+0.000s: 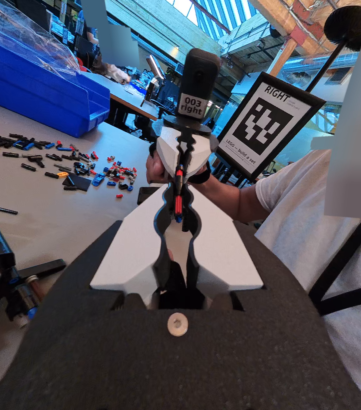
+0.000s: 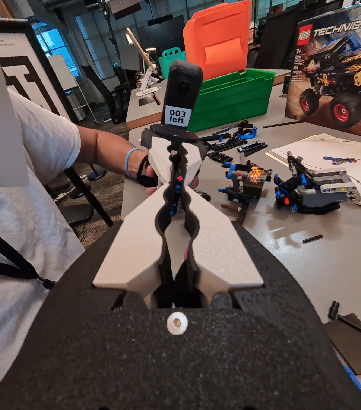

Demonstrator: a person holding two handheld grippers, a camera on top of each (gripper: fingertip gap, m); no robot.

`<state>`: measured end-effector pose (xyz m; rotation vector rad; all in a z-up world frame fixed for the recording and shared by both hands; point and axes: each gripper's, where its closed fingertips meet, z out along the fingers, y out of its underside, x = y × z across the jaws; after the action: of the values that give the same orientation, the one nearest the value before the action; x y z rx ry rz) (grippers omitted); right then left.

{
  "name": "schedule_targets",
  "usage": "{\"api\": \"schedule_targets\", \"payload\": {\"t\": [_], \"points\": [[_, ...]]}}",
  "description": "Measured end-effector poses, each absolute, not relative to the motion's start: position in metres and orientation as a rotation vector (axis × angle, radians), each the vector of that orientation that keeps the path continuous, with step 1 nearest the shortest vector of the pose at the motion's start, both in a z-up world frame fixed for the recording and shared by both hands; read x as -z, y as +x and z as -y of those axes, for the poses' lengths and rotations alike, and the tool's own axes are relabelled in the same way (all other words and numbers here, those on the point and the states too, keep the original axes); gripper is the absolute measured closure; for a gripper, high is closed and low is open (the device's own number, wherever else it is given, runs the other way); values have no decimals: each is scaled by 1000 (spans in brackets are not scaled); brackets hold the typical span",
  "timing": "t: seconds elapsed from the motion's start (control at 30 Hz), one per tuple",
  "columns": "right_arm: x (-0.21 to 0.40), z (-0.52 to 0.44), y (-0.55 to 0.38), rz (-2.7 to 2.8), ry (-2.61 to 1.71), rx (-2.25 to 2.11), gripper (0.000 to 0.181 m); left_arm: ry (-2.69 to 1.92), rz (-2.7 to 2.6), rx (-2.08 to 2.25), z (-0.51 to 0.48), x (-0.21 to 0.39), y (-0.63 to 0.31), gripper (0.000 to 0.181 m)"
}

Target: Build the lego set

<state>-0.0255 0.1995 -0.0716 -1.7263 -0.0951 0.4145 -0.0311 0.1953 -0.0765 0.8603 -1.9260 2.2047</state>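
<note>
Slim black Lego assembly with red and blue pins (image 1: 178,199): held in mid-air above the grey table (image 1: 42,199), spanning tip to tip between the white-and-black left gripper (image 1: 178,213) and right gripper (image 2: 178,199). Both jaws narrow, pinching opposite ends.

Workshop: worktables (image 1: 42,199), parts bins (image 1: 31,88)

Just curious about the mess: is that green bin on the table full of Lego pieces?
No, the green bin shows only bare inner walls in the right wrist view; loose pieces lie on the table.
</note>
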Motion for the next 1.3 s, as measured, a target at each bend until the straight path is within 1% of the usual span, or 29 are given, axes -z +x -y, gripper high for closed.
{"api": "schedule_targets", "payload": {"t": [0.23,0.43,0.5,0.6,0.73,0.87,0.9,1.03,1.07,1.1,1.13,1.17,1.2,1.3], "points": [[78,-200,-31,146,-1759,-409,178,857,1883,-2153,-191,79,-34,176],[66,-203,-26,54,-1674,-524,177,864,1814,-2192,-197,70,-29,177],[63,-200,-20,56,-1675,-465,173,889,1796,-2213,-202,69,-25,177],[69,-192,-14,50,-1733,-440,172,917,1742,-2230,-210,66,-21,177],[81,-198,-25,58,-1792,-491,165,891,1761,-2218,-206,66,-23,177],[85,-201,-26,52,-1801,-493,169,897,1851,-2233,-205,69,-23,176],[86,-201,-26,45,-1803,-493,175,917,1870,-2241,-206,70,-21,176],[86,-203,-21,2,-1768,-521,176,959,1881,-2274,-208,69,-16,176],[84,-204,-18,-16,-1749,-532,176,974,1877,-2272,-210,69,-15,169],[83,-204,-13,-38,-1728,-528,176,1011,1878,-2269,-213,70,-11,157],[80,-203,-8,-59,-1700,-526,176,1050,1876,-2264,-217,72,-7,149],[77,-203,-5,-81,-1670,-533,176,1076,1860,-2255,-219,73,-5,143],[74,-203,-2,-104,-1646,-532,176,1097,1851,-2221,-219,77,-4,139],[72,-208,0,-106,-1628,-457,176,1079,1819,-2112,-205,87,-8,137]]}}
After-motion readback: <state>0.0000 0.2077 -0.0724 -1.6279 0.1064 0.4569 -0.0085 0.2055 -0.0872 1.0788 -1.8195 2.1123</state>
